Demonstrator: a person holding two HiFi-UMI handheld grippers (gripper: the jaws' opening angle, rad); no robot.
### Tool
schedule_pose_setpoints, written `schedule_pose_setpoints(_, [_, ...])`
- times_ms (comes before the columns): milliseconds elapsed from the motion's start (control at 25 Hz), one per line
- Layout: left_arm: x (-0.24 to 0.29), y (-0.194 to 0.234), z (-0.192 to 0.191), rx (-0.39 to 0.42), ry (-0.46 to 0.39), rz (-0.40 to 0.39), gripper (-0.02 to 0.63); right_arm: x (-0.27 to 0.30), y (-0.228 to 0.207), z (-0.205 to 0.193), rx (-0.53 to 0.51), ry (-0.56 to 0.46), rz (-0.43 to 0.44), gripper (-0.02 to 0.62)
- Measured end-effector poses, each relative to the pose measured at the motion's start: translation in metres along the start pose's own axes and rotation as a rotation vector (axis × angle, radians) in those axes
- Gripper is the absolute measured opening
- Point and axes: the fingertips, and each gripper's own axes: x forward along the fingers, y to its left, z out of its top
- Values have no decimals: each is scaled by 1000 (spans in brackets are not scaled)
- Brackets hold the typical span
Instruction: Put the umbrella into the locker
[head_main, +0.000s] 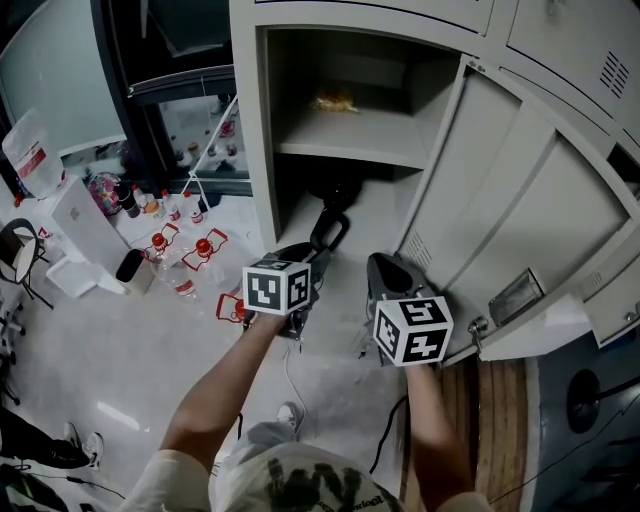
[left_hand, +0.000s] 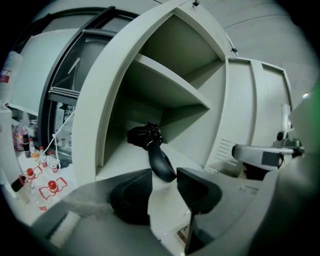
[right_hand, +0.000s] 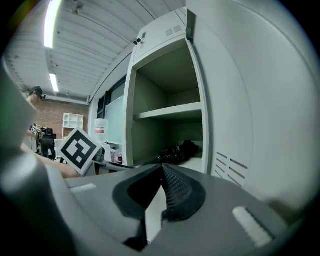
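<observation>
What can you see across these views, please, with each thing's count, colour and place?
locker: one, pale grey, open, straight ahead
locker door: one, pale grey, swung open to the right
umbrella: one, black, folded, lying in the lower compartment with its handle toward the opening
yellowish item: one, on the upper shelf; too blurred to name
bottles: several, clear with red caps, on the floor left of the locker
large bottle: one, translucent with a red label, far left
left gripper: one, grey with black pads, jaws apart at the umbrella handle's end, not pressing it
right gripper: one, grey with black pads, jaws together, empty, near the door
</observation>
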Motion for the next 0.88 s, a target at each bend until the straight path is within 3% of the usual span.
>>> schedule_pose_setpoints(520, [31, 5, 12, 15, 61, -4, 167, 16, -10, 8, -7, -1, -25, -11])
schedule_pose_setpoints(880, [6, 0, 12, 83, 36, 31, 167, 2, -4, 4, 32, 1, -5, -11])
